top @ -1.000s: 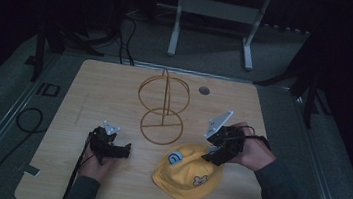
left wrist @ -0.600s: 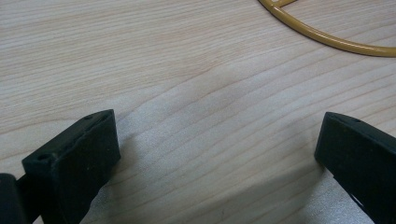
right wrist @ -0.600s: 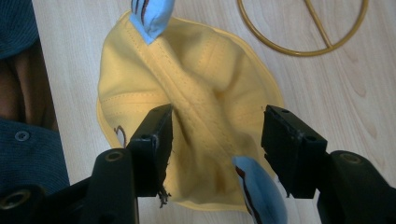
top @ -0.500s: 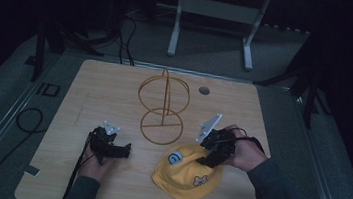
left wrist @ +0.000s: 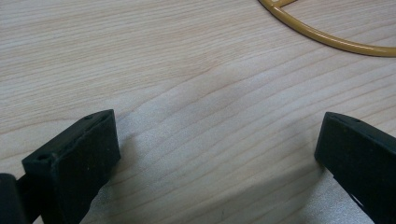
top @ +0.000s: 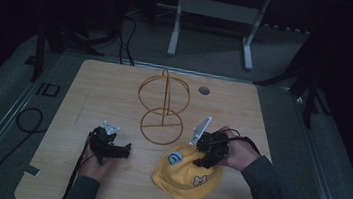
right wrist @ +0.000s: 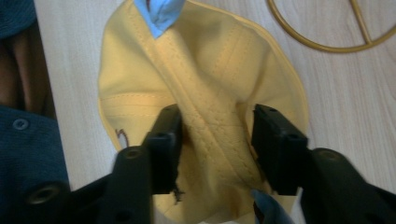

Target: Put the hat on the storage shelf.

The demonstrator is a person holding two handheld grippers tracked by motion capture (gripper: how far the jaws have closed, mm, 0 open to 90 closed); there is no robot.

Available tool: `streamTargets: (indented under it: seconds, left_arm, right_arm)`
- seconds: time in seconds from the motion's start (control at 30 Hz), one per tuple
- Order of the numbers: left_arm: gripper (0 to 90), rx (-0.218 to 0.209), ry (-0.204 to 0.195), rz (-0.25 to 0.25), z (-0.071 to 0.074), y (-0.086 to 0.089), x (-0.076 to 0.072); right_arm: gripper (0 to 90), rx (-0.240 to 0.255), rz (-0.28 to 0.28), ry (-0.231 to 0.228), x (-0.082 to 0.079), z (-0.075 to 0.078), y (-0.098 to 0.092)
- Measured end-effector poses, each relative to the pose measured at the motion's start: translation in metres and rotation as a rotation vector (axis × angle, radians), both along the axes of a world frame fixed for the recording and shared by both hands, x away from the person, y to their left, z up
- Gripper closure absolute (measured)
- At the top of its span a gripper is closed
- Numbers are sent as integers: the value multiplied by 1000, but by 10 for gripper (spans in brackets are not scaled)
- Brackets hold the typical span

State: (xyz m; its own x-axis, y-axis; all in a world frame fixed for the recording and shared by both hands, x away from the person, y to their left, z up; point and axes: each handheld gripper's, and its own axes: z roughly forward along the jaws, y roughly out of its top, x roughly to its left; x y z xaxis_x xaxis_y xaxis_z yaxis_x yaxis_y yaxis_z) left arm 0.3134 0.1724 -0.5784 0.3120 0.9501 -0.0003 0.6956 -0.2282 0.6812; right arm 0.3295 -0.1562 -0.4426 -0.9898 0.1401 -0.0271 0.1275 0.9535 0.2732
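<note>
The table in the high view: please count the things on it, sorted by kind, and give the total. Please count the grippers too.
Yellow hat: 1
Gold wire stand: 1
Round grey disc in the tabletop: 1
Hand-held grippers: 2, the left gripper and the right gripper
Total: 5

The high view looks forward and down from above the person's side onto the whole table (top: 115, 87). The left gripper view skims bare wood at close range, the wire stand (left wrist: 327, 39) at its 1 o'clock. The right gripper view looks steeply down, very close, on the yellow cap (right wrist: 205, 98); all three views share the stand's ring.
</note>
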Motion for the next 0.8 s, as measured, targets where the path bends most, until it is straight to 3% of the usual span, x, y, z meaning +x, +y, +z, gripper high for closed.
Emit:
streamTargets:
  seconds: [0.3,0.8]
  left_arm:
    - [0,-1,0,0,0,0,0]
    - [0,0,-1,-1,0,0,0]
  right_arm:
    - [748,4,21,4,2,4,-5]
    - [792,17,-36,-28,6,26,-27]
